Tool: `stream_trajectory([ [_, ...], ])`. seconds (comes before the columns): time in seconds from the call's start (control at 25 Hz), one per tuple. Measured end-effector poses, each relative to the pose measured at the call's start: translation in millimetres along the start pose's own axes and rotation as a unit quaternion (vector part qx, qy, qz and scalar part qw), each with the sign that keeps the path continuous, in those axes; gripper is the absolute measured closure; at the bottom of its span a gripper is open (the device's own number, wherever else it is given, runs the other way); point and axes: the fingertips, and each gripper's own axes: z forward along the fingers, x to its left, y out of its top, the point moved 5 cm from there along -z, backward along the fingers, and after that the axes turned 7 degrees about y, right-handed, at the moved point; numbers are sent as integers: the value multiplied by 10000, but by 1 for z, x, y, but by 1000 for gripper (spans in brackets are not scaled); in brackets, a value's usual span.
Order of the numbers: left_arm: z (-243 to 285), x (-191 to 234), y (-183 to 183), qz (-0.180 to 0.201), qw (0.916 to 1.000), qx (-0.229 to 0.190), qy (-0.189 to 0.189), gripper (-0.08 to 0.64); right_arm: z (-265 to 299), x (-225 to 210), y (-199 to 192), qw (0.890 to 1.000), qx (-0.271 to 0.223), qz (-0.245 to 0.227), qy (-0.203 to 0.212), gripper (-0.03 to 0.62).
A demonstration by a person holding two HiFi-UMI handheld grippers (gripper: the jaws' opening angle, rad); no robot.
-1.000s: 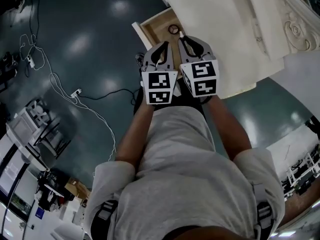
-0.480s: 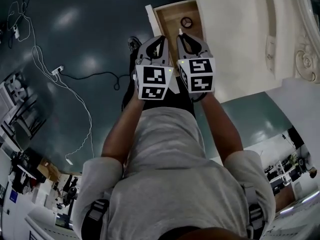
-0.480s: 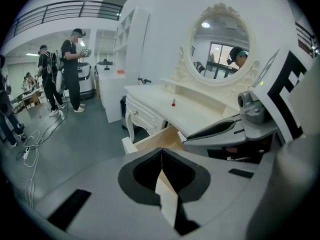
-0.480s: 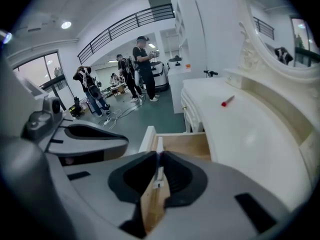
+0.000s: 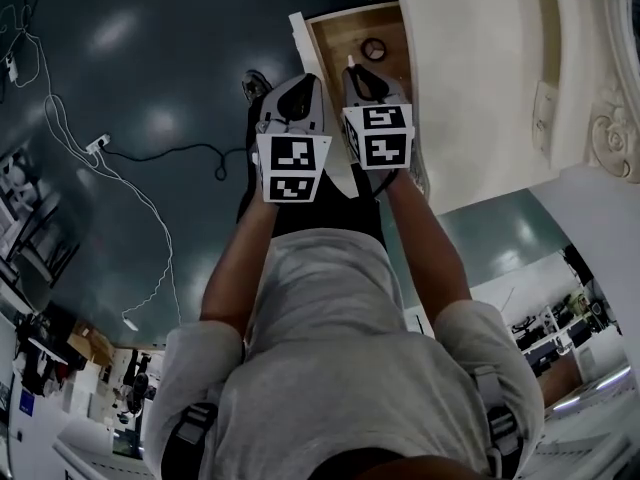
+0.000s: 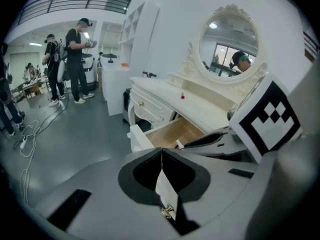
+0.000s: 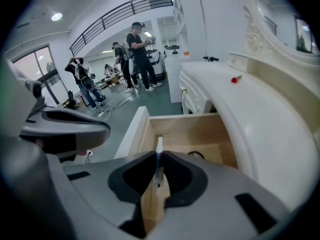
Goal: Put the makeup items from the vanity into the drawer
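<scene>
The right gripper [image 7: 158, 159] had its jaws closed on a slim stick [image 7: 159, 145], whose white tip poked out just past them. It hung over the open drawer [image 7: 187, 126], above the wooden bottom and close to the white front panel [image 7: 131, 130]. Just beside it, the left gripper [image 6: 161, 153] had its jaws pressed together at the tips with nothing clamped. The head view placed it just outside the drawer's front panel, above the dark floor [image 5: 150, 88]. A dark ring [image 7: 198, 155] lay on the drawer's bottom, nearer the vanity side than the front panel. A small red item [image 7: 234, 79] sat on the vanity top [image 7: 260, 114], toward its far end and well apart from the drawer. An oval mirror [image 6: 230, 38] in an ornate white frame stood along the back edge of the top. A cable [image 5: 130, 153] trailed across the floor, and people [image 7: 140, 54] stood in the hall beyond the vanity.
</scene>
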Motion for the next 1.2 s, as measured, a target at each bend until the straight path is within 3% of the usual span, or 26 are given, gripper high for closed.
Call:
stream_trajectory([
  [0.76, -1, 19, -6, 82, 9997, 224, -28, 554, 61, -10, -34, 9968, 796, 24, -57, 531],
  [0.96, -1, 29, -4, 105, 9997, 204, -51, 554, 69, -11, -35, 9964, 817, 232, 63, 531],
  [1.12, -2, 37, -3, 110, 9997, 193, -78, 553, 70, -10, -32, 9968, 781, 165, 28, 471],
  [1.2, -4, 41, -2, 125, 9997, 181, -105, 553, 66, -9, -29, 9970, 766, 109, -51, 472],
])
